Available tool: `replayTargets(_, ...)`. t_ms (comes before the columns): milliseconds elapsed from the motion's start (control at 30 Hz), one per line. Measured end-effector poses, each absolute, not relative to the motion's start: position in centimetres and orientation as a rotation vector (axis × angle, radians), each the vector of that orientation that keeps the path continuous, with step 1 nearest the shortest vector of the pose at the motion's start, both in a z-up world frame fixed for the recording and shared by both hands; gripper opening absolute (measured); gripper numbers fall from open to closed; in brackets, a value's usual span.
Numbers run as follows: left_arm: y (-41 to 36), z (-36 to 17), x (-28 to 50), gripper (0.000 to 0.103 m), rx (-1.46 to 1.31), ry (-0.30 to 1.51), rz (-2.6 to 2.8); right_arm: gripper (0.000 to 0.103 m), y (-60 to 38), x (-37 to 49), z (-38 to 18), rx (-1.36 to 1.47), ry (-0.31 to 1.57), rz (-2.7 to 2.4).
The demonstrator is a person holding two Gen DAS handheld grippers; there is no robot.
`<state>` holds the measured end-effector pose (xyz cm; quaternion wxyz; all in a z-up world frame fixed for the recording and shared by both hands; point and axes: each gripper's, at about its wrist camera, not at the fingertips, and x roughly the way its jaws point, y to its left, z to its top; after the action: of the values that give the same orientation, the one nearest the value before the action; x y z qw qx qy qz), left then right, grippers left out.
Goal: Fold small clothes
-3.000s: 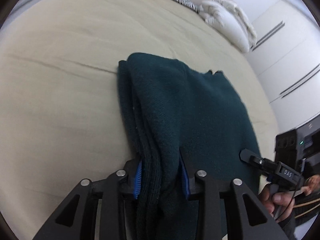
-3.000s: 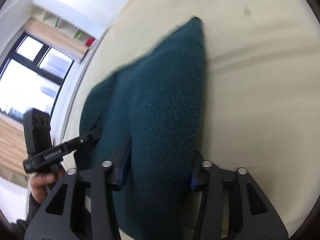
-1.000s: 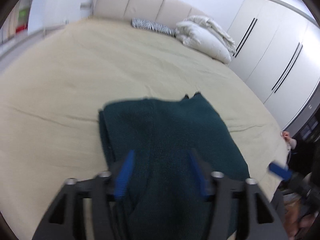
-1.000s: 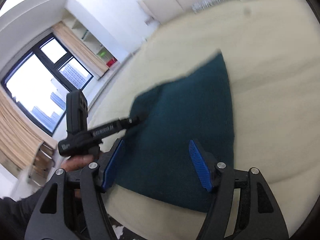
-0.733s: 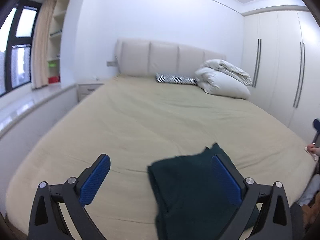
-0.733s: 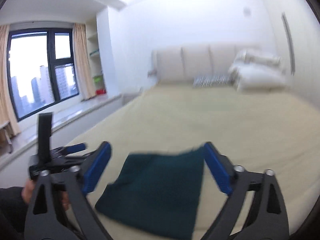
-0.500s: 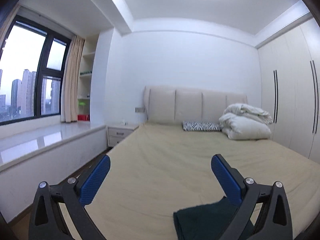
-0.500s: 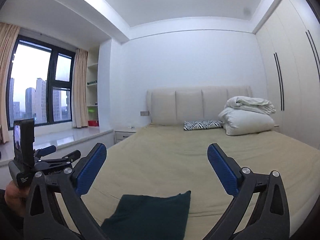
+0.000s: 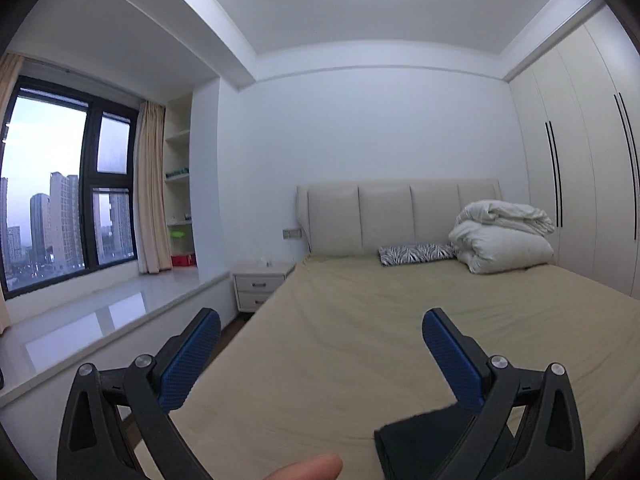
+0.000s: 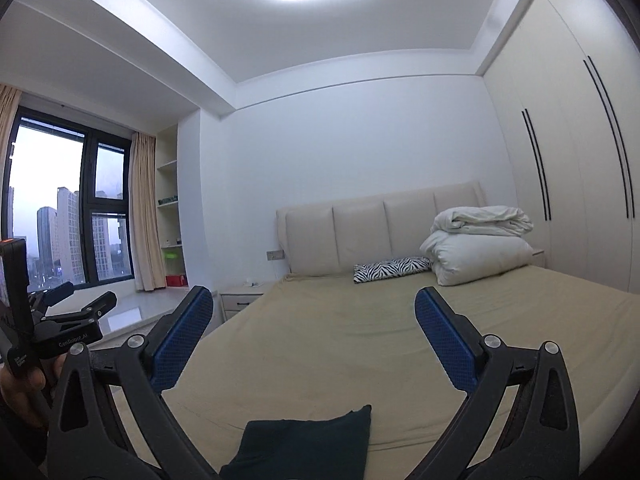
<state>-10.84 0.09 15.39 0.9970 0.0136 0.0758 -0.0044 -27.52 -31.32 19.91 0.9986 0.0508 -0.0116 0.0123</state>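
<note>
**Both tools wide, sweater on the bed**

Your left tool [image 9: 318, 322] and right tool [image 10: 314, 300] have just spread their jaws wide, nothing between them. Below lies the folded dark-green sweater [image 10: 308, 446] on the beige bed [image 10: 360, 344]. Farther off: zebra pillow [image 10: 394, 268], white duvet [image 10: 478, 244].

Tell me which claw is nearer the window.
Left. The left claw is on the window side; the right claw is further toward the wardrobe. Both have just been opening, with nothing between their jaws.
</note>
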Motion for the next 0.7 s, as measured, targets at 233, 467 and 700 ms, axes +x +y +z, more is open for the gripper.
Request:
replayTargets(233, -2.6, 5.7, -6.6, 0.103, 0.012, 0.522, -0.107, 0.103, -29.7, -24.3, 16.2, 0.065, 0.15, 0.005)
replayTargets(467, -3.7, -1.9, -5.4, 0.103, -0.002, 0.77, -0.089, 0.103, -29.9, -17.4, 7.4, 0.09, 0.529, -0.107)
replayTargets(700, -3.8, -3.4, -4.7, 0.103, -0.01, 0.84, -0.077, 0.103, -31.5, -15.6, -0.9, 0.217, 0.833, -0.151)
